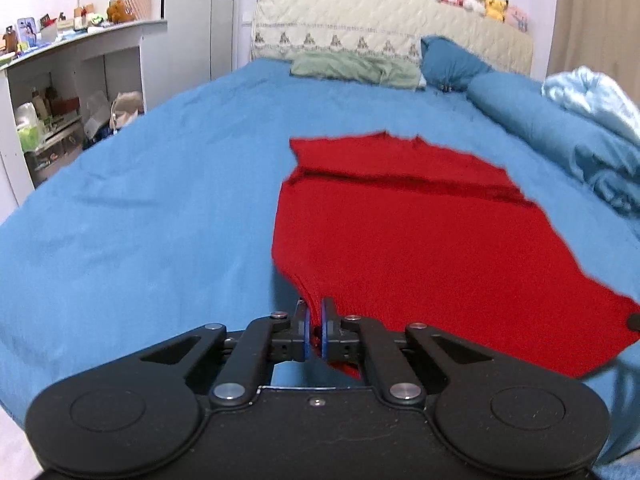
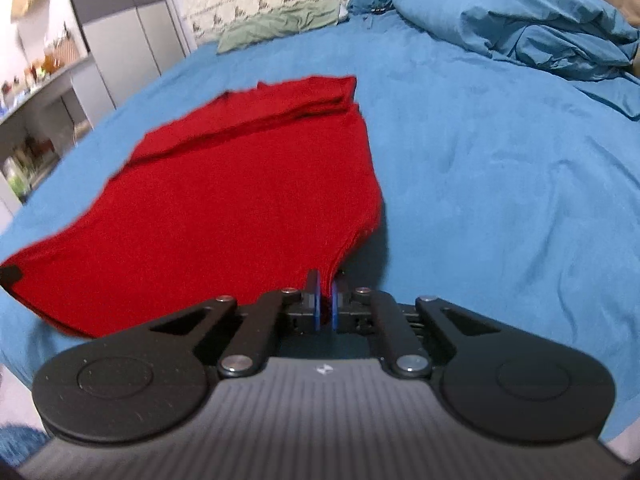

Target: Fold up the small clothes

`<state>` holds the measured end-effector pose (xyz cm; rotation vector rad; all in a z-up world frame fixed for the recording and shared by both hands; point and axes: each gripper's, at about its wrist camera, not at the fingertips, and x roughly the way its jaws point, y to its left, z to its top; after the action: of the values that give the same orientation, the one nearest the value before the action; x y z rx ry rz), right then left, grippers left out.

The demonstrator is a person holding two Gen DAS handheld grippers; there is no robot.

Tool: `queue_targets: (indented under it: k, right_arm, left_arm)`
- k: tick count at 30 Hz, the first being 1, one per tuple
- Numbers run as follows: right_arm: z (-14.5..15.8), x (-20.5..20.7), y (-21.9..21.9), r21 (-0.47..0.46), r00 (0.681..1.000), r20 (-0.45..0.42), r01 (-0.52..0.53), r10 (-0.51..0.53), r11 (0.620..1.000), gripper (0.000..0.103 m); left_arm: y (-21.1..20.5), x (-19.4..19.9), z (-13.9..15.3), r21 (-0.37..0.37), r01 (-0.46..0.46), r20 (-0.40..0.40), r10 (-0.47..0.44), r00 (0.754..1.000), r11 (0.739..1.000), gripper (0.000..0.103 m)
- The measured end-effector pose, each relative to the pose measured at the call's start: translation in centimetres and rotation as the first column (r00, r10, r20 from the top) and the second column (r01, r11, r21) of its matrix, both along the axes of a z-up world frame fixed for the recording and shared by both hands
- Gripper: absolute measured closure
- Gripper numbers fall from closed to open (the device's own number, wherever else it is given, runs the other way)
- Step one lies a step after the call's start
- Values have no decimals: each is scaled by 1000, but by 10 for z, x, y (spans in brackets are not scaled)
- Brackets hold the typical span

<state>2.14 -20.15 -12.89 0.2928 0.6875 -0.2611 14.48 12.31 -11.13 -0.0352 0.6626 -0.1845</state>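
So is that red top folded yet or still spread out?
Partly folded: the top has a band doubled over at its far end, the rest spread on the bed.

a: what carries everything here?

b: a wide bed covered by a smooth blue sheet (image 1: 140,220), with a cream quilted headboard (image 1: 340,12) at its far end.

a: and what lies directly on it?

b: a red knitted garment (image 1: 420,232), spread mostly flat near the middle, its near corners raised off the sheet. a crumpled pale green cloth (image 1: 352,68) sits by the headboard, just beside a dark blue pillow (image 1: 448,60). along the right side lies a bunched blue duvet (image 2: 520,28), with a light blue blanket (image 1: 592,96) on top.
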Motion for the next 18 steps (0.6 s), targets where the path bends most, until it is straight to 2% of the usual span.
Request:
queue_targets:
  k: [5, 9, 13, 16, 18]
  right_arm:
    - [43, 24, -20, 85, 997, 81, -2, -5, 996, 84]
    - [83, 62, -42, 149, 987, 158, -6, -18, 989, 84]
    - [111, 126, -76, 208, 981, 191, 4, -45, 978, 83]
    - [123, 196, -103, 207, 979, 196, 18, -59, 978, 84]
    - [121, 242, -120, 203, 978, 194, 33, -73, 979, 84]
  left_arm:
    - [-1, 33, 34, -80, -35, 40, 38, 998, 996, 98]
    - [-4, 84, 66, -139, -86, 71, 97, 993, 987, 98]
    - [-13, 160, 94, -185, -127, 87, 145, 986, 974, 98]
    - [-33, 230, 102, -161, -148, 103, 165, 981, 976, 98]
    - [-51, 283, 96, -136, -164, 95, 177, 980, 977, 98]
